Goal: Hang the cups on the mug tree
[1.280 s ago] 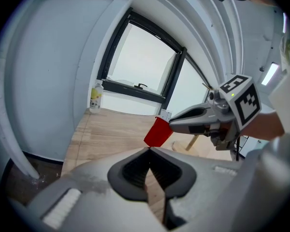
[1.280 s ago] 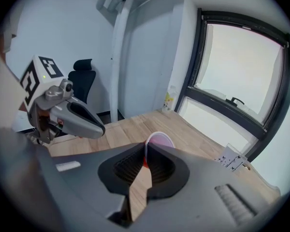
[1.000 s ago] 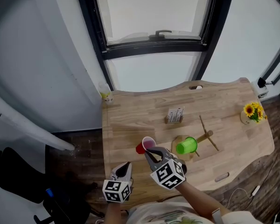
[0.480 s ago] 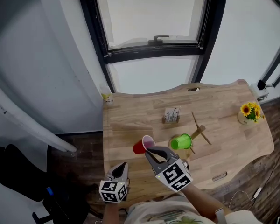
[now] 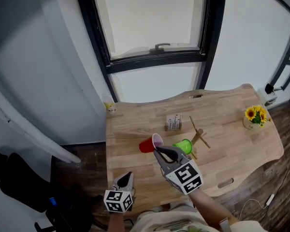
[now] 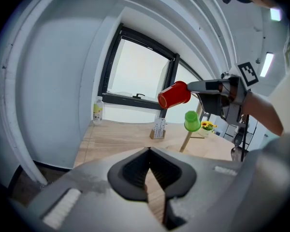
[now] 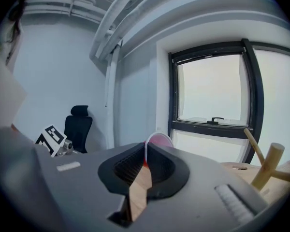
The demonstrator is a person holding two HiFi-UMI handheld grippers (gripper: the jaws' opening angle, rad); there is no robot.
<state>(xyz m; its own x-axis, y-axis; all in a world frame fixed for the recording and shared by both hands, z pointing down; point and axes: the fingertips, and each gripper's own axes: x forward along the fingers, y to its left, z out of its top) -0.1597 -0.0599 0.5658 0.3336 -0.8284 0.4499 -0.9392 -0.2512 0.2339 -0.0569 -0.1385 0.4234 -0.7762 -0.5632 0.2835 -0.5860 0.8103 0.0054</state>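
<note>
Right tongs: clenched on the rim of the red cup, one jaw inside the mouth and one outside, as the right gripper view shows. The red cup is held on its side in the air, clear of the surface, with its base pointing away from the tongs. In the head view it lies just to the left of the mug tree; in the left gripper view it stands higher than the tree's pegs and touches none of them. Green cup: seated on a peg on the left side of the mug tree, near the red cup but apart from it. The mug tree stands upright on the surface, with bare pegs showing on its far and right sides. Left tongs: jaws closed tip to tip with nothing between them, held low at the near edge of the surface, well apart from the mug tree and to its left. Other items: a small card stand just beyond the mug tree, a pot of yellow flowers well to its right, and a small bottle at the far left corner of the surface, below the window.
</note>
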